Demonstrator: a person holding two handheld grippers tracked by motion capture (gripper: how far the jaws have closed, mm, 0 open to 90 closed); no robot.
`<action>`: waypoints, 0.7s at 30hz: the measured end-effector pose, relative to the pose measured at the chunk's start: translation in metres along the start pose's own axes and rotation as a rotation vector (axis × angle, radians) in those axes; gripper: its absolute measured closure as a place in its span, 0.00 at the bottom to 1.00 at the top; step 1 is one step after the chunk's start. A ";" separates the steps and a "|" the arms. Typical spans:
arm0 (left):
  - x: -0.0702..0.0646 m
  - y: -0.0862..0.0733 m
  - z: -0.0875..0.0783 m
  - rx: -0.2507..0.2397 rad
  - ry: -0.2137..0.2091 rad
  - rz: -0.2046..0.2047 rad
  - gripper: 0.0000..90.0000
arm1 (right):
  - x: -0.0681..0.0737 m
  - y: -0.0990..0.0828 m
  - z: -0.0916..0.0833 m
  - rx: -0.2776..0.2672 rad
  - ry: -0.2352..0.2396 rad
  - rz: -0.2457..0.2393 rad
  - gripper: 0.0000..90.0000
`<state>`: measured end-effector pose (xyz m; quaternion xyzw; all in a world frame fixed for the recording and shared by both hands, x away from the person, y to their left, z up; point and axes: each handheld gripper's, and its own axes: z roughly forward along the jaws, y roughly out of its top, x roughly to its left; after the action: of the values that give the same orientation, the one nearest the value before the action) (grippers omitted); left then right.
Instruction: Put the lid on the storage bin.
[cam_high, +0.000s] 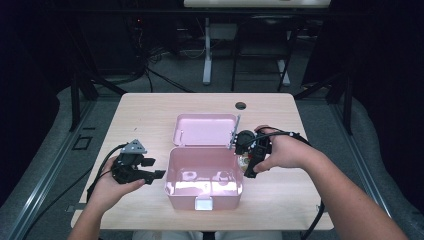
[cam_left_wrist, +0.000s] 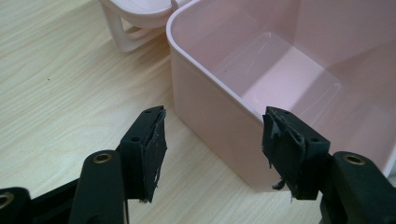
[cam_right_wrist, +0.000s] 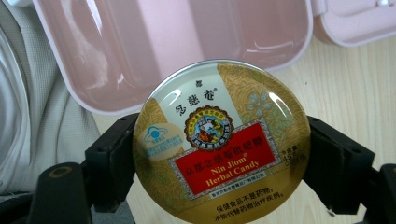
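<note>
Our right gripper (cam_right_wrist: 219, 158) is clamped on the round candy tin (cam_right_wrist: 221, 142), one jaw on each edge. Just beyond the tin lies the open pink box (cam_high: 204, 179), its lid (cam_high: 205, 130) flat behind it. Our left gripper (cam_left_wrist: 212, 154) sits at the box's other side, jaws apart, holding nothing, the box's near corner just ahead between them. All of it rests on the pale wooden table (cam_high: 140, 115), with dark floor, cables and stands beyond.
</note>
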<state>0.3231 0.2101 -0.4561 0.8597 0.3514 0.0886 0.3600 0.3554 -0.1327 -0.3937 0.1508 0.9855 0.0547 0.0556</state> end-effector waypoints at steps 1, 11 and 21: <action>0.000 0.000 0.000 0.000 0.000 0.000 0.44 | 0.001 0.002 0.000 -0.001 0.003 -0.005 0.22; 0.000 0.000 0.000 0.002 0.000 0.003 0.44 | 0.007 0.017 0.005 -0.007 0.010 -0.043 0.22; 0.000 0.000 0.001 0.004 -0.001 0.005 0.44 | 0.014 0.036 0.010 -0.018 0.027 -0.082 0.22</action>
<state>0.3233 0.2095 -0.4566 0.8613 0.3493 0.0882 0.3583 0.3540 -0.0940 -0.4002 0.1091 0.9910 0.0632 0.0457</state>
